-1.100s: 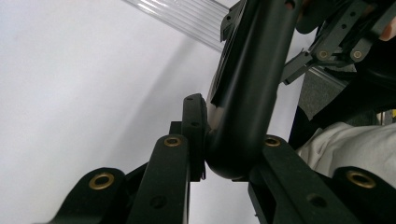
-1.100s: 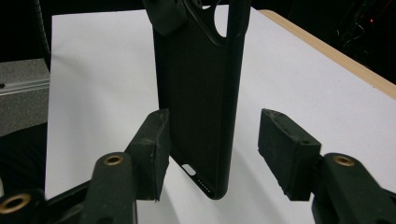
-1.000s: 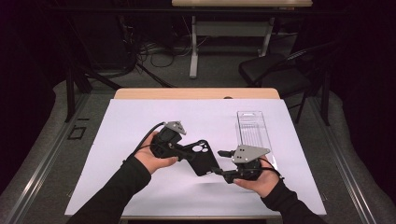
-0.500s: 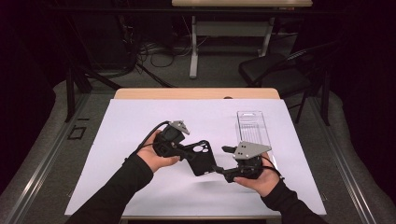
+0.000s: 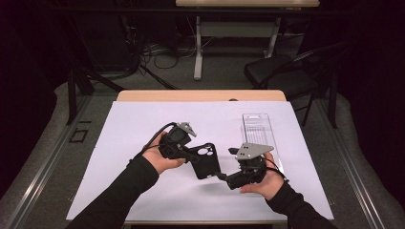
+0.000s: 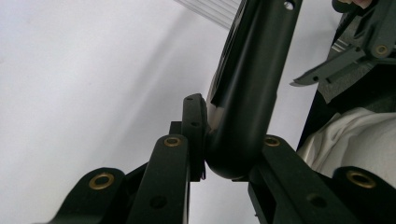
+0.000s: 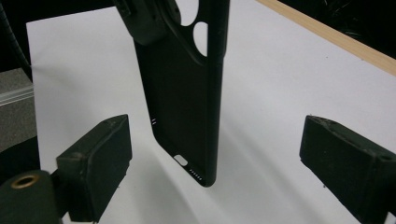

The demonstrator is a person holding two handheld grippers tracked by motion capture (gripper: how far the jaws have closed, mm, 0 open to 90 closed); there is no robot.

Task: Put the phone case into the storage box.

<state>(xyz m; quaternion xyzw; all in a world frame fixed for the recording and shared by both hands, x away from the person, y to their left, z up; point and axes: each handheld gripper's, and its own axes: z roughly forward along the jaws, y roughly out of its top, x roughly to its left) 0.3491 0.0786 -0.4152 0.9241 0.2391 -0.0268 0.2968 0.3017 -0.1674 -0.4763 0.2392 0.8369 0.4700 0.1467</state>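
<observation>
Handover of a black phone case (image 5: 205,161) above the white-covered bench (image 5: 119,143). The left gripper (image 5: 188,153) has its jaws clamped on the case at its camera-cutout end; in the left gripper view the rounded edge of the case (image 6: 245,93) sits pinched between them. The right gripper (image 5: 224,177) has just been opening its jaws: in the right gripper view they stand wide apart on either side of the case (image 7: 187,102), its port end between them but touching neither pad.

We judge the case to be light, thin and somewhat flexible, probably soft plastic or rubber with a matte, fairly grippy skin; it is not fragile, but it may bow or twist if pinched across its open face. We would take hold on a long side rim or near a corner, where the wall is stiffest.

A clear, long plastic tray (image 5: 258,129) lies on the bench beyond the right gripper; we cannot tell whether anything is in it.
</observation>
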